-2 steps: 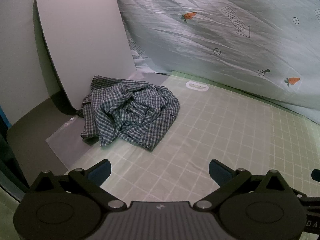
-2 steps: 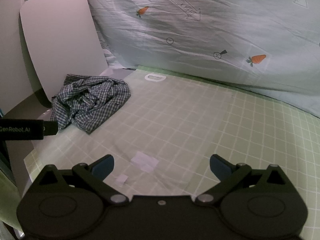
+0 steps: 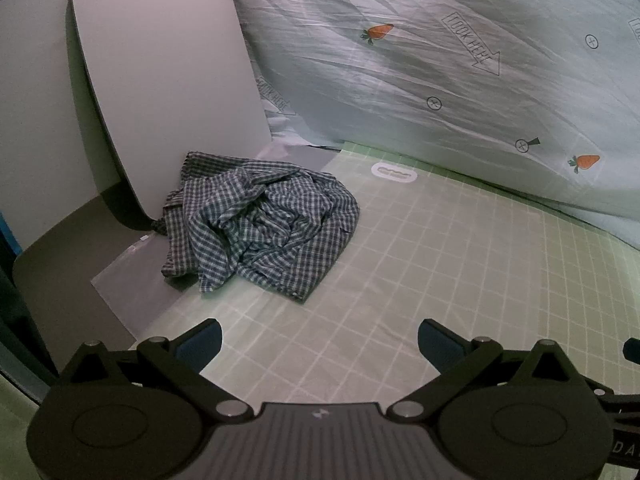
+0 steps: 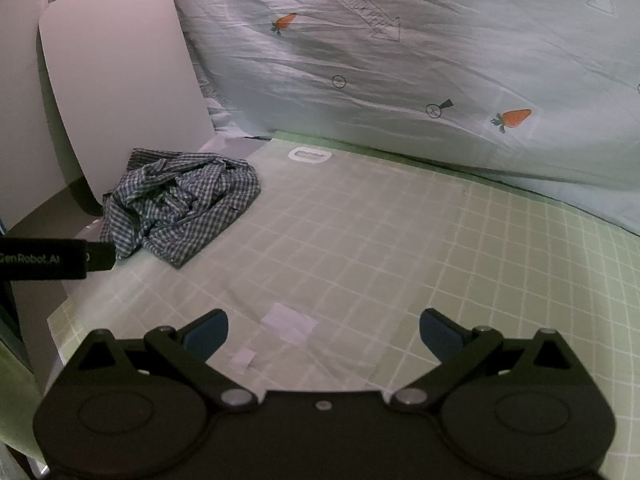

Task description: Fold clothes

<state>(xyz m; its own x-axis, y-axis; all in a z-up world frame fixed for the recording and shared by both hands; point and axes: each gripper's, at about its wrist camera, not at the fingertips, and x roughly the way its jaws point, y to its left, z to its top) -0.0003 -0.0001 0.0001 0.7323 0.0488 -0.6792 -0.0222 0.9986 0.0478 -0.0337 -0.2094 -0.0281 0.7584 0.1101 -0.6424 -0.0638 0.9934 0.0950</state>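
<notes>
A crumpled blue-and-white checked shirt (image 3: 260,224) lies in a heap at the far left of the green grid mat (image 3: 460,280). In the right wrist view the same shirt (image 4: 180,208) sits left of centre. My left gripper (image 3: 318,346) hovers over the mat in front of the shirt, open, with nothing between its fingers. My right gripper (image 4: 322,334) is also open and empty, further right over a translucent sheet (image 4: 340,248). The left gripper's body (image 4: 52,258) juts in at the left edge of the right wrist view.
A white rounded board (image 3: 168,80) leans against the wall behind the shirt. A pale sheet printed with carrots and arrows (image 3: 460,80) hangs as a backdrop along the far edge. A grey tabletop (image 3: 72,264) lies left of the mat. Open mat stretches right.
</notes>
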